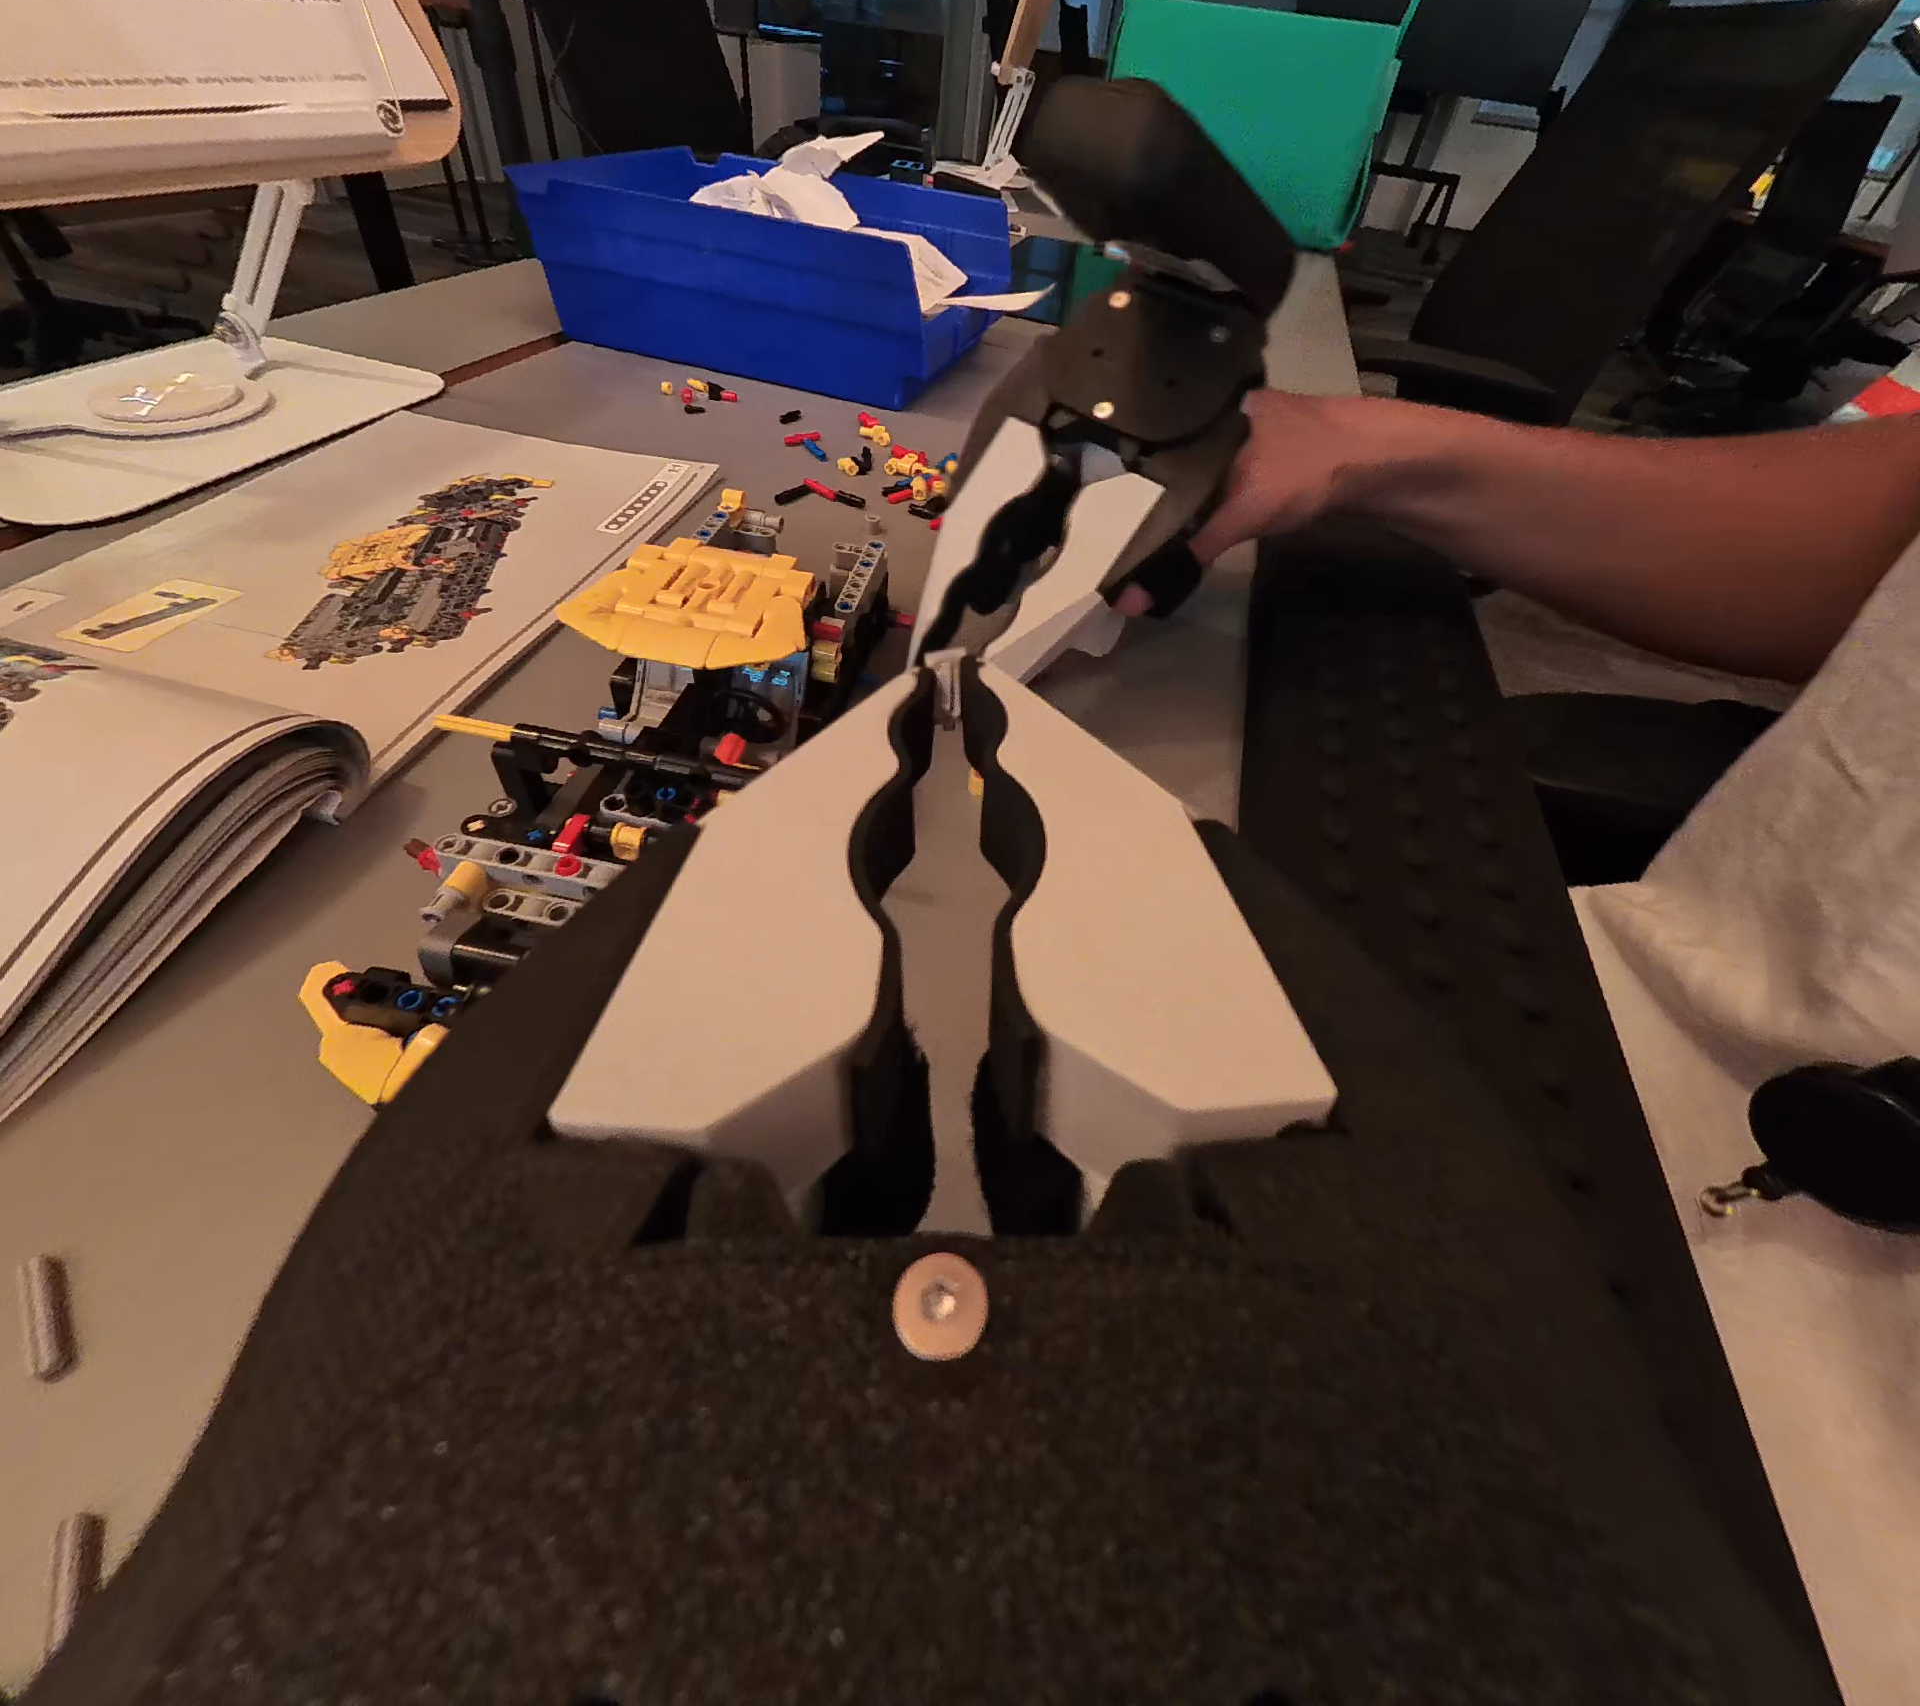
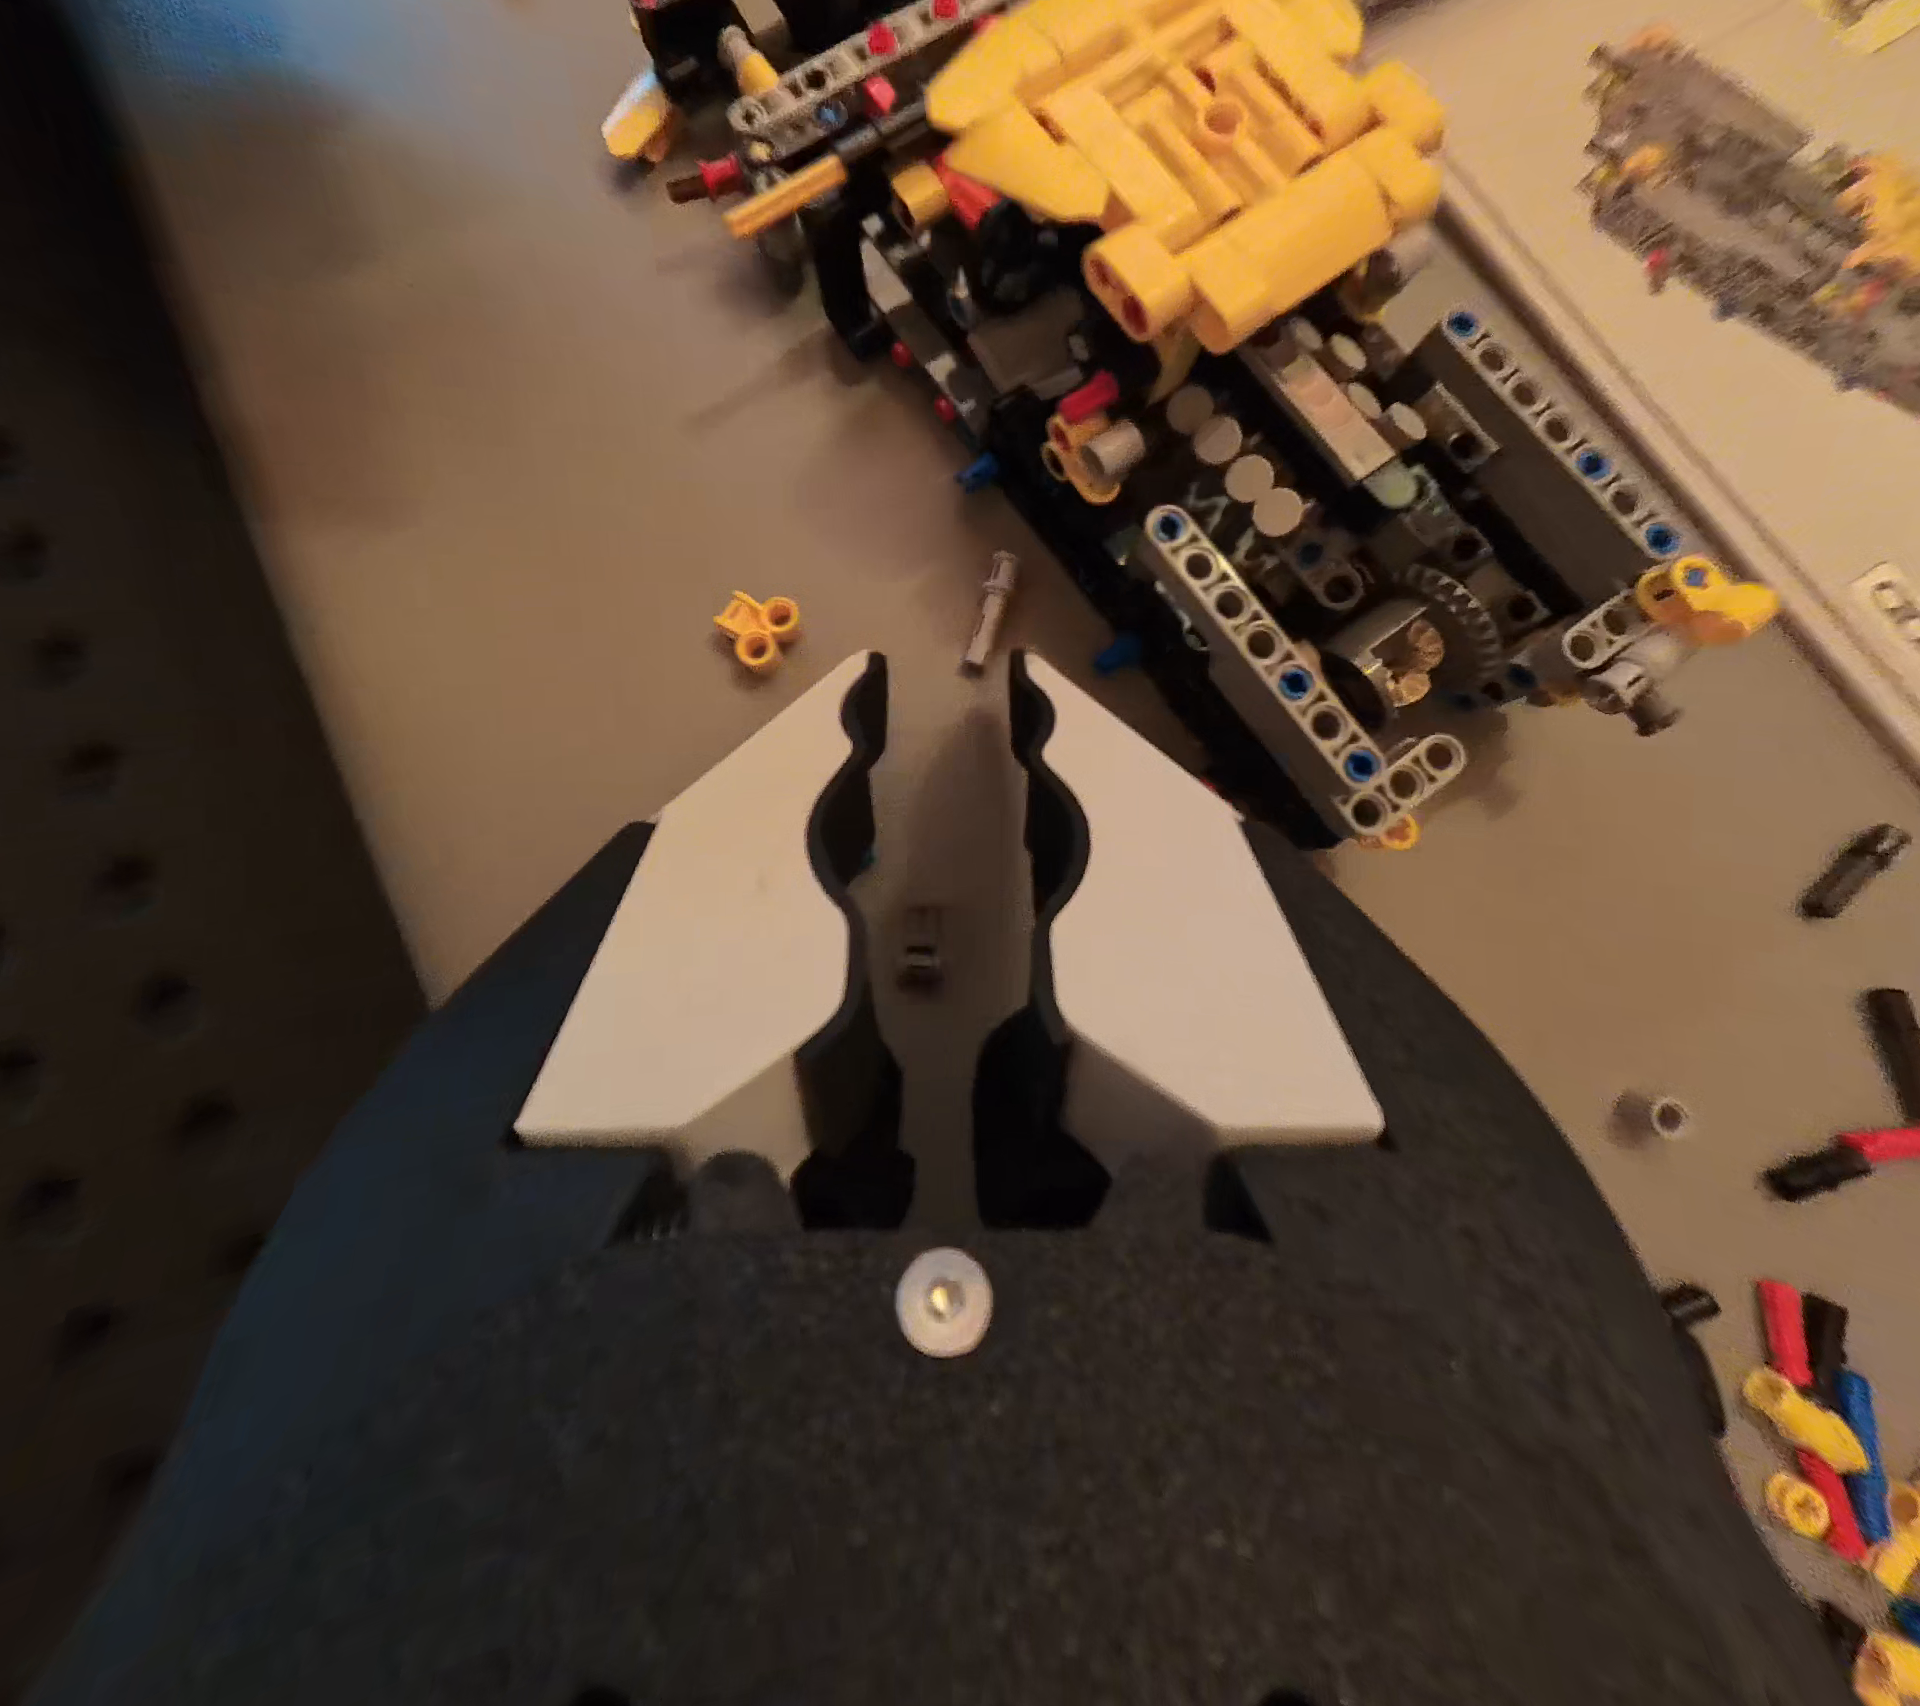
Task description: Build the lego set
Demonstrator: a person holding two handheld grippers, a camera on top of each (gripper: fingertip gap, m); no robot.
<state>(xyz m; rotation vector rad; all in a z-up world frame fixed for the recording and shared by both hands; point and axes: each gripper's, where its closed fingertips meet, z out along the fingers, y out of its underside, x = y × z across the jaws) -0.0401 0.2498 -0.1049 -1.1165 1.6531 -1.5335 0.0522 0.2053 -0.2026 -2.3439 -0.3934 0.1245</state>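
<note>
A half-built yellow, black and grey lego vehicle point(image 1: 717, 680) lies on the grey table; it also fills the right wrist view point(image 2: 1195, 285). A small grey pin point(image 2: 989, 612) lies on the table just ahead of my right gripper point(image 2: 948, 664), which is open and empty. A tiny black pin point(image 2: 923, 950) lies on the table under its gap, and a yellow connector point(image 2: 758, 626) lies to the left. My left gripper point(image 1: 948, 674) hovers higher, jaws a narrow gap apart and empty. The grey pin point(image 1: 948, 698) shows through that gap, beside the right gripper point(image 1: 961, 638).
An open instruction booklet point(image 1: 343, 555) lies left of the model. A blue bin point(image 1: 748, 274) with crumpled paper stands behind. Loose pins point(image 1: 894, 461) are scattered behind the model point(image 2: 1818, 1448). A black perforated mat point(image 1: 1382, 825) runs along the right. A person's arm point(image 1: 1507, 513) holds the right gripper. There is about 15 centimeters between the tips of the two grippers. The left gripper is farther from the model point(image 2: 1818, 1448), some 35 centimeters, than the right, some 20 centimeters. Seen from the left wrist view point(image 1: 923, 484) as well.
</note>
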